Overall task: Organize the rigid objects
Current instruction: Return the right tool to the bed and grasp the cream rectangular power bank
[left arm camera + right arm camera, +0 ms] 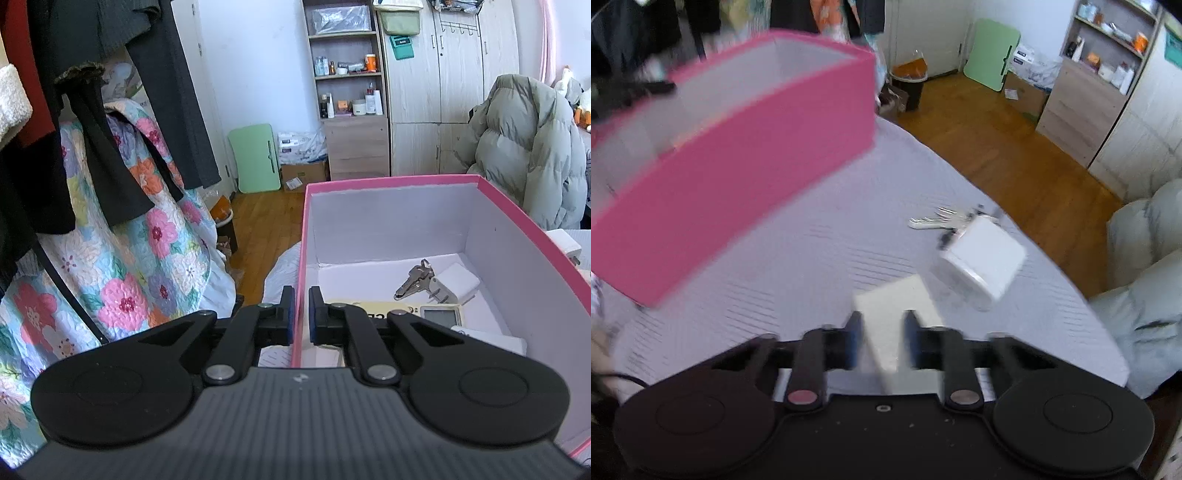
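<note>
The left gripper (301,314) pinches the pink box (517,236) wall, keys (415,277) inside; the right gripper (882,341) grips a white card (894,314); charger (982,262) still waits.

Keys (415,277) and charger (456,279) inside box (388,218)

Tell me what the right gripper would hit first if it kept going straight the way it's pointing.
Probably the flat white box lying between the right gripper pads, then the grey bedspread beneath. The white charger and keys sit farther ahead, to the right. Blur makes depth uncertain.
</note>
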